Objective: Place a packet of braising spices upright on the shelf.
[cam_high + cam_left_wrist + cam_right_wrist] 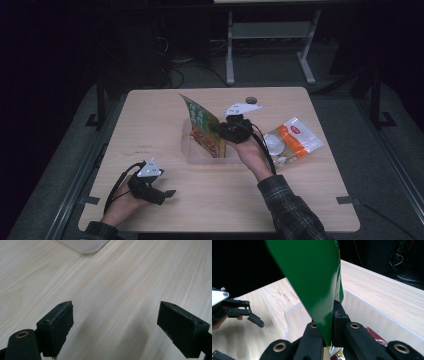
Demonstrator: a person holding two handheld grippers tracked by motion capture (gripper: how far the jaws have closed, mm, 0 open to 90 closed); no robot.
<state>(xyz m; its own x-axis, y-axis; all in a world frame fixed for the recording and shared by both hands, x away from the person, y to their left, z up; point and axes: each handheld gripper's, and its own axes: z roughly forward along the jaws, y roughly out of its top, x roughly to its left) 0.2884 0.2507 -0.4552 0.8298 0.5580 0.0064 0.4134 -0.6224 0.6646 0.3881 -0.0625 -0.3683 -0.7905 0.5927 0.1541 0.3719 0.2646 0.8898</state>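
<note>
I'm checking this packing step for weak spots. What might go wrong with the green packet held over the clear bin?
1. The right gripper pinches the green packet only at one edge, so the packet stands tilted and might slip or swing.
2. The packet rises well above the clear bin, so it may catch the wall or tip out instead of settling inside.
3. The left gripper rests open, away from the bin, so nothing steadies it.

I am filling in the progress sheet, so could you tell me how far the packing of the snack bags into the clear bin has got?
Something red already lies in the clear bin. In hand: the right gripper is shut on the green snack bag, held upright over the bin. Left: the orange-and-white bag lies on the table beside the bin, and the left gripper rests open, holding nothing.
</note>
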